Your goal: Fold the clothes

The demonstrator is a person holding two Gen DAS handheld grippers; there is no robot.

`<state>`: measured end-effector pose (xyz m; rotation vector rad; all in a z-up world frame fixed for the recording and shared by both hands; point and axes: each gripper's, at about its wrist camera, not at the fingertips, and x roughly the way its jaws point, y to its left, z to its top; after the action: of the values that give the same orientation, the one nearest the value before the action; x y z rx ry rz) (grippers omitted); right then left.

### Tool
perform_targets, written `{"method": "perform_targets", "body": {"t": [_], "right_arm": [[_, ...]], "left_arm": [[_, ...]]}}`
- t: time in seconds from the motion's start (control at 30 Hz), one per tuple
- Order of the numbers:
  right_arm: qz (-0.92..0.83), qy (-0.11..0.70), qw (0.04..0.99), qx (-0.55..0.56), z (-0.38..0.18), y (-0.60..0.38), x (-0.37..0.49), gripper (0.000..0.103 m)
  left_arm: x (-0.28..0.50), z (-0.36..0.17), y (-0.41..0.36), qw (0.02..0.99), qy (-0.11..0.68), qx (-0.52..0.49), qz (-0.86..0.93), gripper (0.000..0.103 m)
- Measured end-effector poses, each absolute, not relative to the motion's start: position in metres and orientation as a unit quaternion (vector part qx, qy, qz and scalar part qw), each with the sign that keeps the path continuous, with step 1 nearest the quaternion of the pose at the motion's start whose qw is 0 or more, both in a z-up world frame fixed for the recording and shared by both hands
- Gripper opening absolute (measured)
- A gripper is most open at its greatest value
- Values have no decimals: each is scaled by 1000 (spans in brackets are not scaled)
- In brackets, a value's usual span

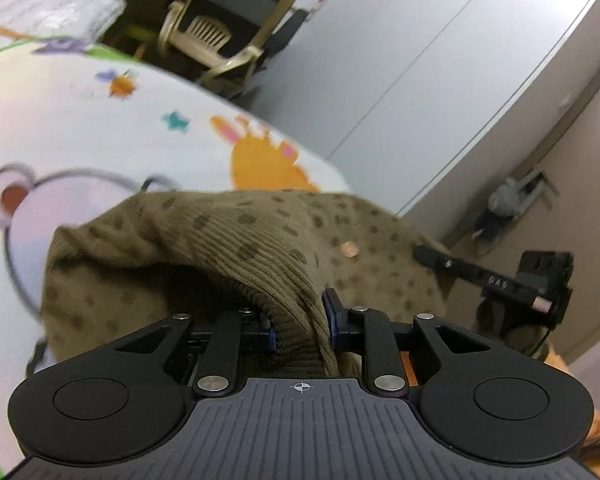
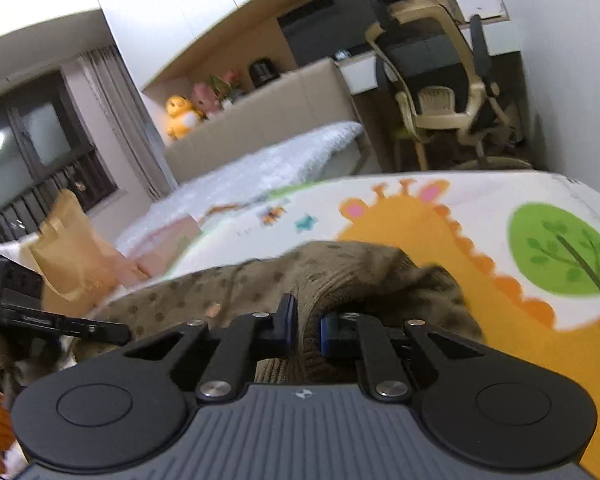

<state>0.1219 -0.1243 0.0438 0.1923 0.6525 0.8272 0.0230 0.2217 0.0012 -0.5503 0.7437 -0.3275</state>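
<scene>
An olive-brown knitted garment with dark dots (image 1: 228,240) lies bunched on a cartoon-print sheet (image 1: 100,128). My left gripper (image 1: 300,320) is shut on its ribbed hem, which runs up between the blue-padded fingers. In the right wrist view the same garment (image 2: 340,272) is lifted off the sheet (image 2: 520,200), and my right gripper (image 2: 306,326) is shut on another ribbed edge of it. Each view shows the other gripper's black body: the right one (image 1: 500,280) at the garment's right side, the left one (image 2: 28,304) at the far left.
A beige office chair (image 2: 440,108) and desk stand beyond the bed's far edge. White quilted bedding (image 2: 268,164), a brown paper bag (image 2: 68,256) and plush toys (image 2: 184,116) on the headboard lie to the left. White wardrobe doors (image 1: 420,60) rise past the bed.
</scene>
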Motion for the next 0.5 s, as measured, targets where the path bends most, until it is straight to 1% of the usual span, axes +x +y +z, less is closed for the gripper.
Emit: {"method": "perform_targets", "body": {"t": [0.1,0.17,0.23,0.27,0.3,0.33,0.37,0.43,0.5], "right_arm": [[364,357,858,53,12,-113,126,12],[349,372,859,32,-5,-108,125,19],[355,361,862,28,-6,-109,122,22],[357,356,863,26,-7,-109,121,24],[358,354,864,25,-7,-109,121,26],[359,350,865,23,-8,-108,120,27],[360,346,866,22,-9,-107,120,30],[361,343,867,15,-9,-104,118,34],[362,340,868,9,-8,-101,115,36]], "left_arm": [[22,-24,221,872,390,-266,-127,29],[23,-36,227,864,403,-277,-121,42],[28,-37,237,863,390,-296,-124,46],[30,-36,242,864,382,-305,-125,54],[35,-34,247,865,371,-313,-124,60],[43,-34,253,867,361,-322,-120,71],[52,-33,259,868,353,-331,-114,77],[73,-39,269,862,355,-347,-102,77],[90,-45,278,854,356,-368,-91,76]]}}
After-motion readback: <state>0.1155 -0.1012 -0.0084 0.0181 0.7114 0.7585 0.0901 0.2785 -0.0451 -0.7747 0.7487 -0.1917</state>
